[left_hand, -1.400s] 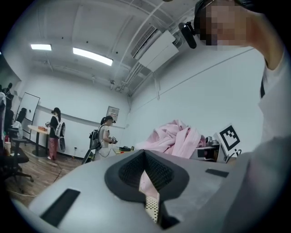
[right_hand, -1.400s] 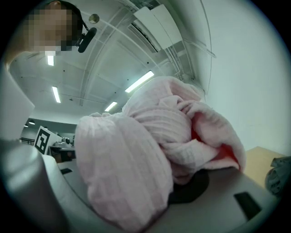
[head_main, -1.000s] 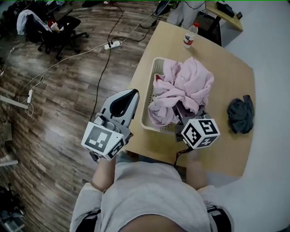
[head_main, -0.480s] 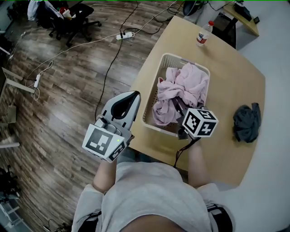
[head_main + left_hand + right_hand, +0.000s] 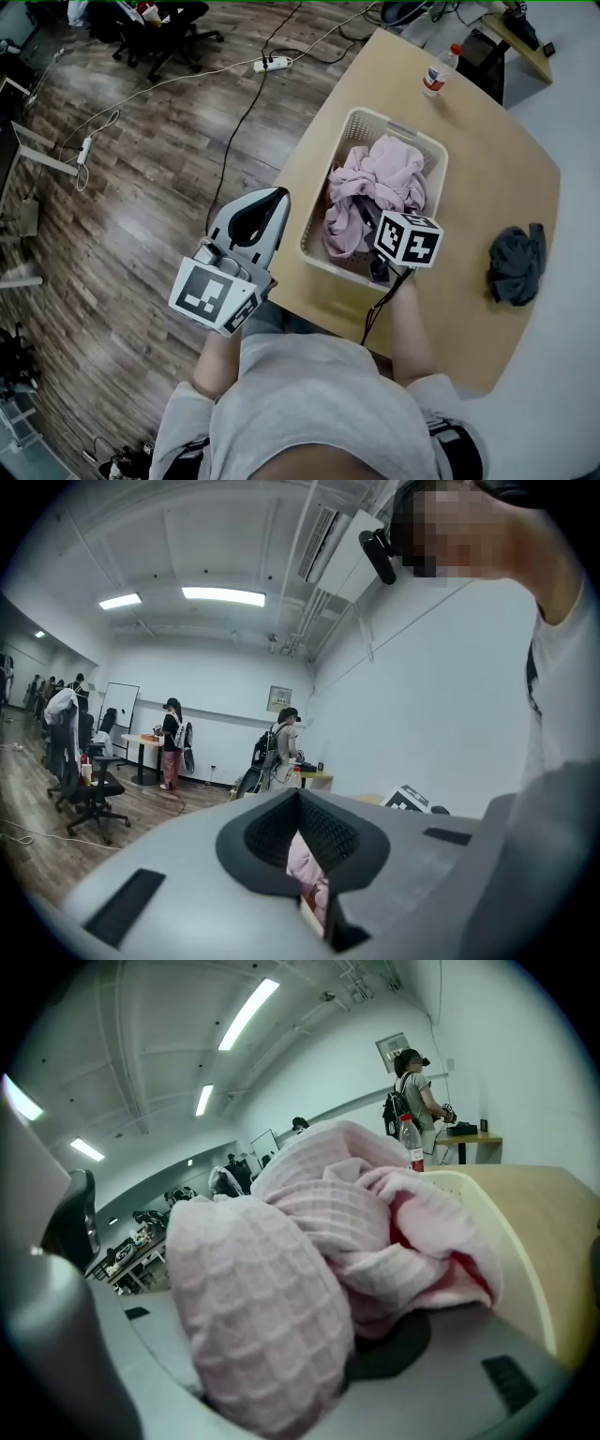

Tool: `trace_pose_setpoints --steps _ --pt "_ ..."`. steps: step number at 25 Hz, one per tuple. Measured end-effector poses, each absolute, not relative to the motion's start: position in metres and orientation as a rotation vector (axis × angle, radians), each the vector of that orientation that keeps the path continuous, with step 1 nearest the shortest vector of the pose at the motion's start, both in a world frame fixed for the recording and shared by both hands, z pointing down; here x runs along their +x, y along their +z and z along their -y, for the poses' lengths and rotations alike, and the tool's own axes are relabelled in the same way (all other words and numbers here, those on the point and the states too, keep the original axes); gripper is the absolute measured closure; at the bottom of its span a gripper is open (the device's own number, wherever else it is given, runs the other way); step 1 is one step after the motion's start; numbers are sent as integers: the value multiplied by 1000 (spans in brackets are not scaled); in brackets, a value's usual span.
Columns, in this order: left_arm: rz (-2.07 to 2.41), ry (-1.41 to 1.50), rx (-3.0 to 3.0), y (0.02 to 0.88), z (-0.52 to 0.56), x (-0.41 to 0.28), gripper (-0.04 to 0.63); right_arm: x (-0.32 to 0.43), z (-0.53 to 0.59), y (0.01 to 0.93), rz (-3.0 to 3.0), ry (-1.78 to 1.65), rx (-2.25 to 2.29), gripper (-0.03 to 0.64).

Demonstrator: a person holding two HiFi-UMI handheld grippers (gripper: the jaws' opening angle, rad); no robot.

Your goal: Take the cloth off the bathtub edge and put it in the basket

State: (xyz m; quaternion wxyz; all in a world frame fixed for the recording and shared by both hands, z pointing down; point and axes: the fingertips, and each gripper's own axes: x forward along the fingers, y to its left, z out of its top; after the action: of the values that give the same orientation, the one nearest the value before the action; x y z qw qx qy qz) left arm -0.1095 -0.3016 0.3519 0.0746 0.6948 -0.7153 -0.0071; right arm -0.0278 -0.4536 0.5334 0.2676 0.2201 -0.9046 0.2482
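The pink cloth (image 5: 380, 178) is in the basket (image 5: 352, 127), heaped over most of it and sagging toward the near rim. The right claw (image 5: 372, 223) reaches into the basket from the near side, nose down in the heap. Its jaws stand wide apart with a thick bunch of cloth between them. The bunch lies on one jaw and there is a clear gap to the other, so nothing is pinched.

The left claw (image 5: 269, 197) hangs just left of the basket, off the edge of the surface (image 5: 487, 187) and above the wooden floor (image 5: 141, 187), pointing about level. Its jaws are together with nothing in them.

A dark rag (image 5: 515, 266) lies well to the right of the basket on the same surface. A bottle (image 5: 434, 75) stands upright beyond the basket's far right corner, near the surface's far edge.
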Motion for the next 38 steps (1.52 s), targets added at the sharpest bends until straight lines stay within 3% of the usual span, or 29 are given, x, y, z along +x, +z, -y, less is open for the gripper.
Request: trace_pose_setpoints --steps 18,28,38 --pt "2152 -7 2050 358 294 -115 598 -30 451 584 2239 671 546 334" --pt "2144 -25 2087 353 287 -119 598 -26 446 564 2299 642 548 282" --pt "2029 -57 2244 338 283 -114 598 -3 432 506 2442 762 721 304"
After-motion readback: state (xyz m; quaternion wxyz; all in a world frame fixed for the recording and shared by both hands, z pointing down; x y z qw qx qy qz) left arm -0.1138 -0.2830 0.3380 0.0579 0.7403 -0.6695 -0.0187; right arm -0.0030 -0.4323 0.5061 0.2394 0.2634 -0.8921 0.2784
